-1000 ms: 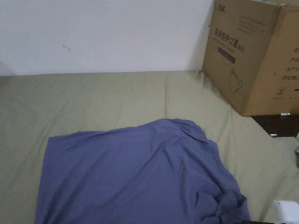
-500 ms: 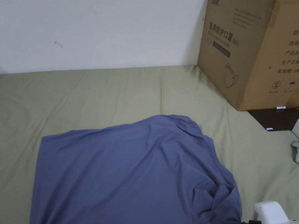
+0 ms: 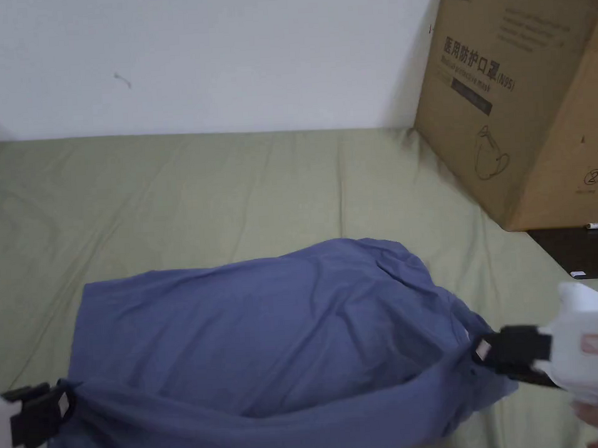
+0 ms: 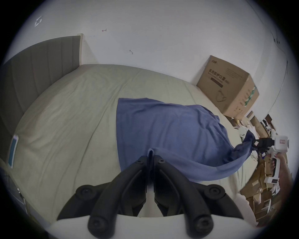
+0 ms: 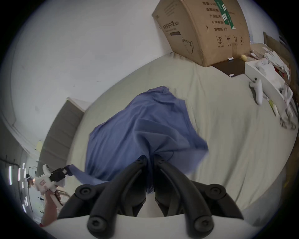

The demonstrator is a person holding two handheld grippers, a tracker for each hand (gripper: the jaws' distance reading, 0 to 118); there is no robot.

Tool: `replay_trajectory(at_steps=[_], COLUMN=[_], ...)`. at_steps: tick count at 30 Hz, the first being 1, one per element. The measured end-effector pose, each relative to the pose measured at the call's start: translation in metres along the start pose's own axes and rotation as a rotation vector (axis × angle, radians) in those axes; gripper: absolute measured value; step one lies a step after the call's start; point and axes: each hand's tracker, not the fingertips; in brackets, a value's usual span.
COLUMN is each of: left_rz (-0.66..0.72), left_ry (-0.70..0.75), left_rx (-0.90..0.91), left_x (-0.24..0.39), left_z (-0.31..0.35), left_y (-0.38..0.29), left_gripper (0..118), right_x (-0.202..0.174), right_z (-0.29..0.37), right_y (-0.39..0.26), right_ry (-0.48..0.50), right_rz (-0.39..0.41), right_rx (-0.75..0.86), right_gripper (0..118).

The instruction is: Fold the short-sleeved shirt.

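A blue short-sleeved shirt (image 3: 266, 336) lies spread on the olive-green bed sheet (image 3: 227, 187). Its near edge is lifted off the bed and hangs slack between my two grippers. My left gripper (image 3: 66, 400) at the lower left is shut on the shirt's near left corner (image 4: 150, 152). At the right, my right gripper (image 3: 477, 353) is shut on bunched cloth at the near right corner (image 5: 151, 157). The far part of the shirt (image 5: 145, 113) still rests on the sheet, with wrinkles at its far right end.
A large cardboard box (image 3: 522, 91) stands at the bed's far right against the white wall. A dark board (image 3: 581, 250) lies beside it. A white controller (image 5: 257, 90) rests on the sheet's right edge. A grey headboard (image 4: 40, 64) bounds the left.
Both grippers have come up into the head view holding the shirt's near corners. The near edge, flat on the bed before, is now lifted and drawn toward the far side.
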Motion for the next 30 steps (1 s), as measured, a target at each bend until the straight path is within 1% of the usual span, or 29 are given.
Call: replay_trajectory(at_steps=[2, 4, 5, 8, 9, 10, 11, 12, 13, 14, 15, 16, 19, 21, 22, 23, 24, 25, 26, 27, 28, 29, 30], left_rz=[0.03, 0.073, 0.086, 0.103, 0.124, 0.148, 0.166, 0.17, 0.169, 0.161, 0.138, 0.111, 0.04, 0.003, -0.012, -0.018, -0.02, -0.016, -0.012, -0.012, -0.015, -0.026, -0.051], left_ry=[0.068, 0.119, 0.154, 0.219, 0.229, 0.218, 0.214, 0.21, 0.206, 0.198, 0.18, 0.162, 0.112, 0.074, 0.057, 0.051, 0.041, 0.009, -0.027, -0.031, -0.041, -0.019, 0.048], left_rx=[-0.042, -0.08, -0.099, -0.135, -0.139, -0.133, -0.13, -0.122, -0.119, -0.108, -0.094, -0.009, 0.023, 0.095, 0.132, 0.172, 0.215, 0.291, 0.346, 0.381, 0.409, 0.408, 0.42], left_x=[-0.007, -0.016, -0.022, -0.034, -0.038, -0.043, -0.047, -0.048, -0.048, -0.048, -0.045, -0.041, -0.027, -0.015, -0.008, 0.001, 0.006, 0.011, 0.017, 0.022, 0.028, 0.034, 0.039], left_z=[-0.039, -0.07, -0.084, -0.114, -0.119, -0.121, -0.121, -0.118, -0.115, -0.11, -0.101, -0.085, -0.044, -0.014, 0.006, 0.028, 0.039, 0.061, 0.083, 0.098, 0.108, 0.119, 0.128], left_y=[0.019, 0.028, 0.031, 0.03, 0.028, 0.025, 0.022, 0.018, 0.014, 0.011, 0.009, 0.01, 0.008, 0.006, 0.003, -0.004, -0.013, -0.022, -0.032, -0.04, -0.053, -0.062, -0.069], left_gripper=[7, 7, 7, 7, 8, 11, 24, 63, 97, 118, 112, 110, 111, 111, 112, 112, 108, 97, 97, 92, 76, 39, 0], right_x=[-0.01, -0.011, -0.006, 0.002, 0.005, 0.008, 0.01, 0.011, 0.01, 0.01, 0.009, 0.009, -0.001, -0.01, -0.014, -0.018, -0.022, -0.029, -0.036, -0.04, -0.044, -0.048, -0.047], right_z=[-0.047, -0.086, -0.112, -0.157, -0.167, -0.172, -0.172, -0.169, -0.163, -0.155, -0.143, -0.129, -0.081, -0.045, -0.024, -0.001, 0.017, 0.036, 0.054, 0.065, 0.077, 0.082, 0.09], right_y=[0.025, 0.043, 0.052, 0.059, 0.058, 0.055, 0.052, 0.049, 0.046, 0.043, 0.04, 0.036, 0.022, 0.007, -0.005, -0.02, -0.033, -0.048, -0.065, -0.078, -0.092, -0.102, -0.11], right_ry=[-0.087, -0.156, -0.187, -0.275, -0.286, -0.284, -0.291, -0.281, -0.277, -0.271, -0.26, -0.25, -0.225, -0.138, -0.082, -0.033, -0.006, 0.013, -0.004, -0.016, -0.039, -0.043, -0.03], right_rz=[0.047, 0.043, 0.03, -0.036, -0.049, -0.055, -0.056, -0.045, -0.021, 0.011, 0.049, 0.089, 0.177, 0.211, 0.219, 0.234, 0.257, 0.284, 0.315, 0.331, 0.344, 0.327, 0.306], right_rx=[-0.019, -0.056, -0.075, -0.096, -0.1, -0.089, -0.076, -0.066, -0.049, -0.007, 0.053, 0.088, 0.152, 0.209, 0.273, 0.327, 0.369, 0.414, 0.467, 0.503, 0.527, 0.515, 0.52], right_gripper=[8, 8, 8, 8, 17, 41, 74, 110, 118, 118, 118, 118, 118, 118, 118, 117, 112, 102, 102, 94, 72, 25, 1])
